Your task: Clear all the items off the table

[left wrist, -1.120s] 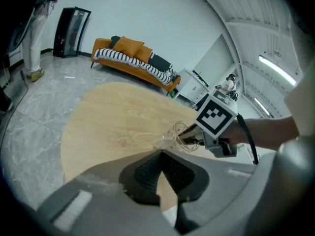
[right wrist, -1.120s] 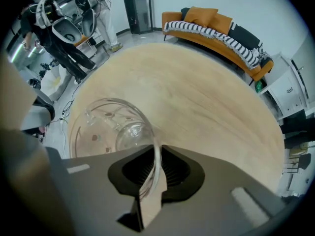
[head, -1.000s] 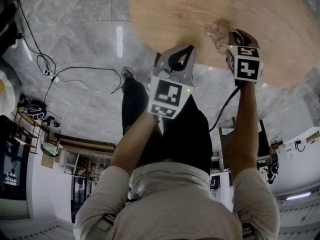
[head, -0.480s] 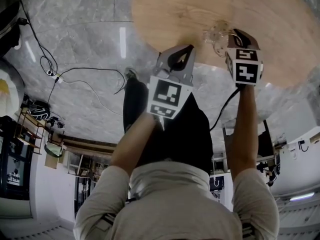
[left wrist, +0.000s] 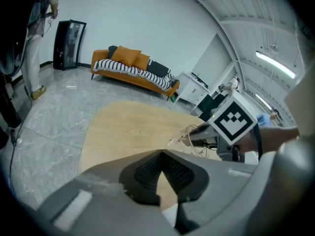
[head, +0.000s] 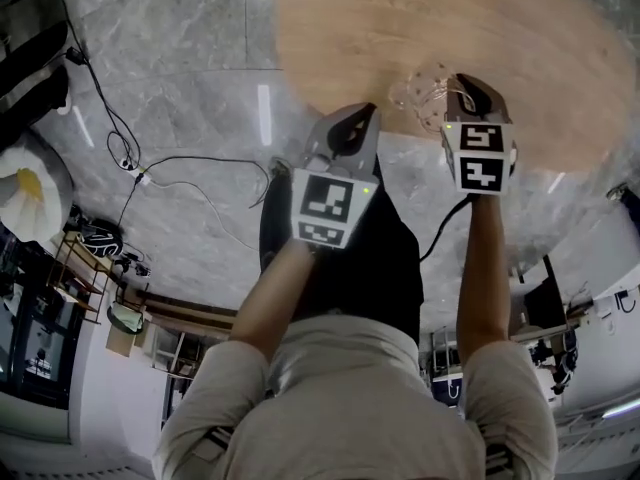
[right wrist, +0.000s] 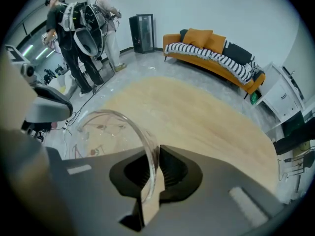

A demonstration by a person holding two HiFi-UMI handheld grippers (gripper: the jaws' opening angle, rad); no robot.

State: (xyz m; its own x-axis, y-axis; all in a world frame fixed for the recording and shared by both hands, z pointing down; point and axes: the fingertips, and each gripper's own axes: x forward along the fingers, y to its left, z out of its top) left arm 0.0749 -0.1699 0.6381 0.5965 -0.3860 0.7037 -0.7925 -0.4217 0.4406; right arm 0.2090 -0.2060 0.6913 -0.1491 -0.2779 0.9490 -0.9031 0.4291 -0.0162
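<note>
Step in hand: removal of the clear glass (right wrist: pixel 129 123) from the table (head: pixel 400 23). The glass is gripped and sits at the table's near edge, on the person's right. It can't be told whether its base is touching the tabletop. No other item is made out on the visible tabletop, so this is judged to be the last item, or close to it.

Next move: the glass needs to be carried off past the table's near edge and set down somewhere away from it. No drop-off place is seen in any view. The clamp must be kept firm, since only a thin wall is pinched and the glass could swing or slip.

Right gripper (right wrist: pixel 152 167): jaws nearly together, clamped on the glass wall at the rim, one pad inside and one outside.

Left gripper (left wrist: pixel 161 155): jaws closed pad to pad, nothing between them. It is held just off the table's near edge, beside the right gripper, touching nothing.
</note>
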